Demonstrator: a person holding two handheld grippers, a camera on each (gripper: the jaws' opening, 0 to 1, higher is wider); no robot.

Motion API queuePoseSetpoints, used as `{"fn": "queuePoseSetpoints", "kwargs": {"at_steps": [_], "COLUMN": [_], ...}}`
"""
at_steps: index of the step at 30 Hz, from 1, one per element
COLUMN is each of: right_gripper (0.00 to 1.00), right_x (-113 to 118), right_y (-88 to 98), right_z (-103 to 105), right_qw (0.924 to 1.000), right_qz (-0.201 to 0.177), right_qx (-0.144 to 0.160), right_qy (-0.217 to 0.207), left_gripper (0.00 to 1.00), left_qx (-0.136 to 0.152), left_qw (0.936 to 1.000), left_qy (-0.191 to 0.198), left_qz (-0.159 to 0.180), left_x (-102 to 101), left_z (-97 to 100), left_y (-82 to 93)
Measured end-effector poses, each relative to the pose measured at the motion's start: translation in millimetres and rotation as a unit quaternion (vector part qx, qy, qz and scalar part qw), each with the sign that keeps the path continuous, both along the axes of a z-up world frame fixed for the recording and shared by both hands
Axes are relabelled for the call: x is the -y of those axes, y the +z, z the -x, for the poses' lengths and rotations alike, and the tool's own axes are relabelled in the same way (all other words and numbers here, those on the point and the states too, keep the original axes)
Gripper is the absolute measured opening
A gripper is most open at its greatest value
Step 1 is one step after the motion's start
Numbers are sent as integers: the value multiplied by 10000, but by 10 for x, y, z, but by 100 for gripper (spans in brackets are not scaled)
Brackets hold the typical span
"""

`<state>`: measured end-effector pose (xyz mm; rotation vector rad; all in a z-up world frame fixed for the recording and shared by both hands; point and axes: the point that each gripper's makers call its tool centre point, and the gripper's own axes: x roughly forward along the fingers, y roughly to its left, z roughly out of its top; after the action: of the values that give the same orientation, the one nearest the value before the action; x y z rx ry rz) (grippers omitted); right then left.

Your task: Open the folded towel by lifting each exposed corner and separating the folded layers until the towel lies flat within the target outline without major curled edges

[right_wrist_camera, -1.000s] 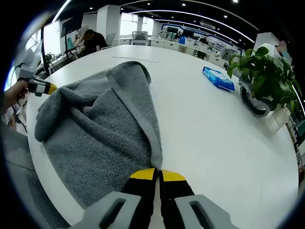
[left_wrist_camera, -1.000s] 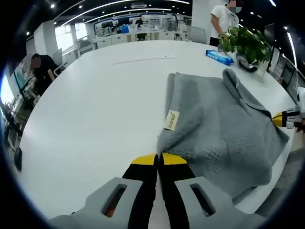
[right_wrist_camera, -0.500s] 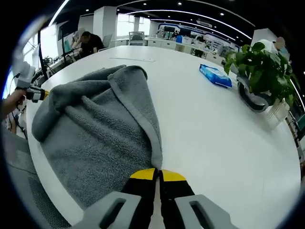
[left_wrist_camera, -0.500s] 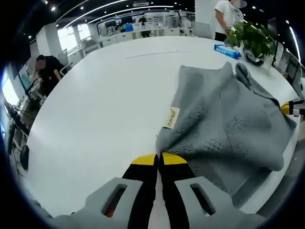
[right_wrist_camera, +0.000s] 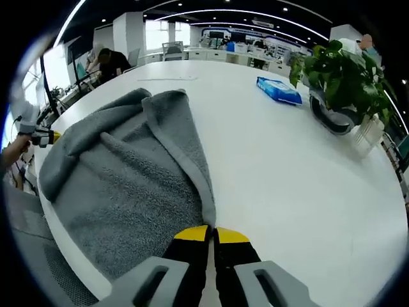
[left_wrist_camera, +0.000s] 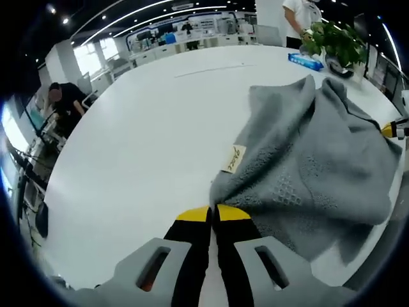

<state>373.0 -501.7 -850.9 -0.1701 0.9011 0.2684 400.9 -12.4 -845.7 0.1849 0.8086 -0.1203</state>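
Towel (left_wrist_camera: 319,166) lying bunched on white counter (left_wrist_camera: 140,141), part hanging over near edge; each gripper pinching one corner. Left gripper (left_wrist_camera: 213,214) fingers clamped on corner by label (left_wrist_camera: 234,158); right gripper (right_wrist_camera: 211,235) fingers clamped on hemmed corner. Risks: pulling unevenly could be dragging whole towel off edge; weak pinch could be slipping off thick hem; layers clinging, staying folded. Towel looking grey, plush, ridged with folds, band of woven pattern showing.

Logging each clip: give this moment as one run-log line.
left gripper: shut on towel corner | right gripper: shut on towel edge | towel: held up, rumpled, not flat | table: plant, blue pack
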Motion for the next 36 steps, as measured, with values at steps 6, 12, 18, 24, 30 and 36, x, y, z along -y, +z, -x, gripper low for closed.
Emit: {"fn": "queuePoseSetpoints", "kwargs": {"at_steps": [6,12,18,24,30,36], "right_gripper": [0,0,0,0,0,0], "right_x": [117,283,383,518,648,795], "right_y": [0,4,0,-2,1,0], "right_z": [2,5,20,35,61,78], "right_qw": [9999,9997,9994,9988,9981,9968], "right_qz": [42,45,58,70,110,109], "right_qx": [-41,-82,-120,-139,-168,-191], "right_qy": [-82,-244,-331,-463,-591,-765], "left_gripper": [2,2,2,2,2,2], "left_qx": [-39,-106,-127,-149,-176,-202], "left_qw": [9999,9997,9996,9993,9992,9989], "left_qy": [-2,11,7,-1,142,186], "left_qz": [-139,-221,-242,-330,-324,-369], "left_x": [-115,-238,-269,-358,-516,-575], "left_z": [26,39,47,69,102,134], "left_y": [0,-2,-4,2,-3,3]}}
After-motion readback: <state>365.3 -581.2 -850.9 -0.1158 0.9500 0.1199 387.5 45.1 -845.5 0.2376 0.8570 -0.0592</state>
